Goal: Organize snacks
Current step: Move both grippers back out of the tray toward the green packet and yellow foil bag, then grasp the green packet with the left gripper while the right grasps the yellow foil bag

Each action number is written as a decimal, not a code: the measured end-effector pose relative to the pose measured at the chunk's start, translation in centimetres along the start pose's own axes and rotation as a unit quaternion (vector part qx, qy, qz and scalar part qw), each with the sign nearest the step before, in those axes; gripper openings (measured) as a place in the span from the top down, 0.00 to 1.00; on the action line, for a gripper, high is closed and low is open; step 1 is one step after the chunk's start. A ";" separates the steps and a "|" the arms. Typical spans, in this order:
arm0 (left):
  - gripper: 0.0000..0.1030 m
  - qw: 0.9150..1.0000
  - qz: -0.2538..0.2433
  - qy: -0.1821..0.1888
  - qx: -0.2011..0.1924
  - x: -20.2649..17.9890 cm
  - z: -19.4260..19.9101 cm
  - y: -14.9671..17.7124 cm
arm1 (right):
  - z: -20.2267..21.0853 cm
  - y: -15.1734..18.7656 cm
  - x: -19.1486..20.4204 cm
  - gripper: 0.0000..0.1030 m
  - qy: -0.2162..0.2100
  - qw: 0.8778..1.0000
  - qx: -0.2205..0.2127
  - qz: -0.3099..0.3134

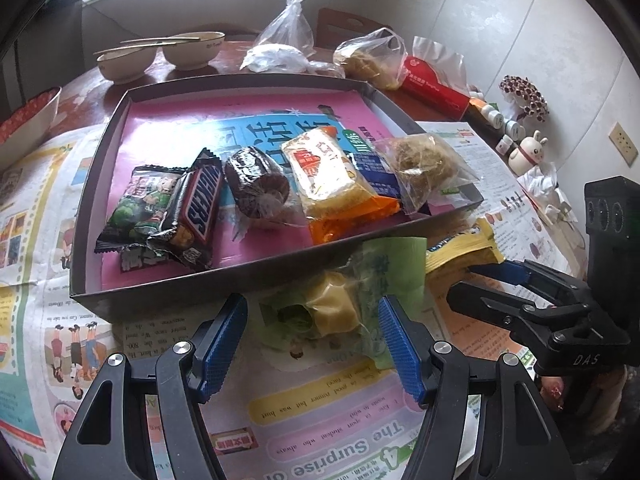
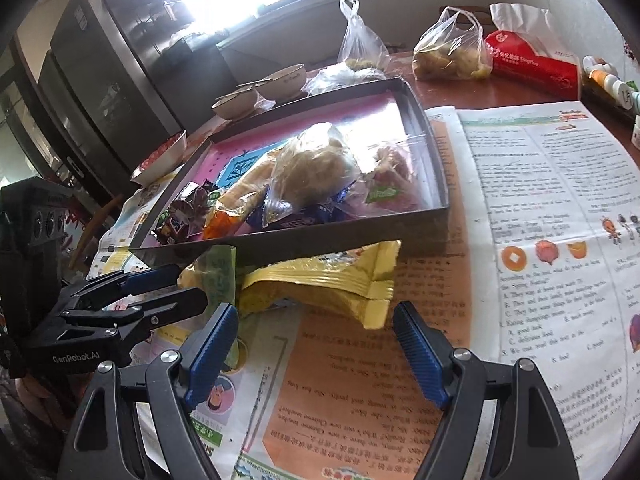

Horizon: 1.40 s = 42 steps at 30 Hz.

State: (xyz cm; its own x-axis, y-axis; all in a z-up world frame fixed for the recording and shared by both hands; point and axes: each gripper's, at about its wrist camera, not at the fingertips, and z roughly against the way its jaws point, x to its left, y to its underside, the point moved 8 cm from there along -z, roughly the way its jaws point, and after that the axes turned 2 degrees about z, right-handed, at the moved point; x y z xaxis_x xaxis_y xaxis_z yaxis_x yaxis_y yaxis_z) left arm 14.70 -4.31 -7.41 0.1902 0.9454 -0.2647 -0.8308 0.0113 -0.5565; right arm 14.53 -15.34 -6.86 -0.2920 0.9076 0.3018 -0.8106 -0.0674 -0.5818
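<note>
Two bowls (image 1: 160, 56) with chopsticks, a red tissue pack (image 1: 434, 86) and a rabbit figurine (image 1: 528, 152) sit beyond newspaper (image 2: 540, 200).

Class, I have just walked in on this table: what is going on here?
A person with a claw in each hand is sorting snacks into a shallow box. Several already lie inside, among them a Snickers bar and an orange-wrapped cake. Two remain outside on the newspaper, against the box's near wall: a green-wrapped snack and a yellow packet. The left claw is open around the green one; the right claw is open just short of the yellow one.
</note>
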 end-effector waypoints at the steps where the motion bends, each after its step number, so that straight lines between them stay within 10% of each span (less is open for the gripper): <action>1: 0.32 1.000 0.001 0.001 0.000 0.1 0.0 0.0 | -0.2 -0.1 0.0 0.23 -0.001 1.000 0.000 -0.001; 10: 0.32 1.000 -0.002 0.012 0.002 -0.1 -0.4 -0.2 | -1.1 -1.1 0.4 0.24 -0.007 1.000 -0.004 -0.006; 25: 0.34 1.000 -0.006 0.026 0.007 -0.6 -0.8 -0.2 | -2.1 -1.7 1.6 0.52 -0.029 1.000 -0.002 -0.004; 42: 0.60 0.999 0.001 0.031 0.010 -0.7 -0.6 0.1 | -0.1 -2.3 1.0 0.78 -0.030 0.999 -0.039 -0.007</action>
State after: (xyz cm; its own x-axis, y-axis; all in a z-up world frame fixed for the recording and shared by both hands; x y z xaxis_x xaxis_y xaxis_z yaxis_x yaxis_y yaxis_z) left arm 14.81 -5.14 -7.77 0.2197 0.9233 -0.3151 -0.8420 0.0163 -0.5393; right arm 16.18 -14.19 -5.29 -0.3125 0.8818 0.3534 -0.7735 -0.0203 -0.6335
